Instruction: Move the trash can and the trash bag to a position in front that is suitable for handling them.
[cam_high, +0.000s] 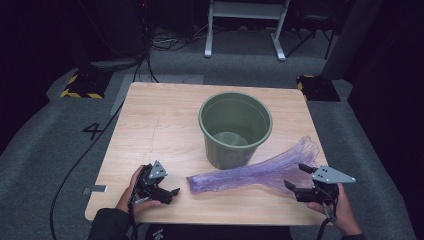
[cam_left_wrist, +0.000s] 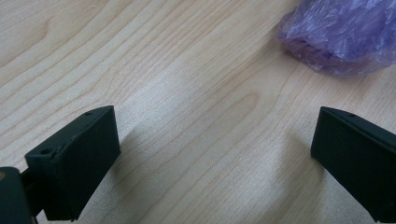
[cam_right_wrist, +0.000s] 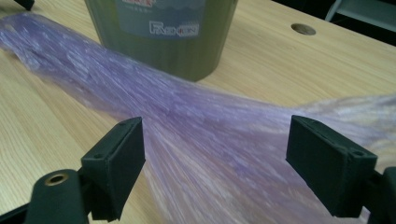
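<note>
A green plastic bin (cam_high: 235, 127) stands upright near the middle of the wooden table (cam_high: 155, 125). A long, crumpled purple plastic bag (cam_high: 255, 172) lies in front of it, stretching from the table's front centre to its right edge. My left gripper (cam_high: 170, 192) rests open on the table just left of the bag's narrow end (cam_left_wrist: 341, 35), with bare wood between its jaws. My right gripper (cam_high: 297, 177) is open at the bag's wide end, its jaws spread over the purple film (cam_right_wrist: 219, 144), with the bin (cam_right_wrist: 163, 32) just beyond.
A round hole (cam_right_wrist: 303, 29) sits in the tabletop behind the bin. Grey carpet surrounds the table, with cables, yellow-black striped stands (cam_high: 80, 85) and a white frame (cam_high: 245, 25) at the back.
</note>
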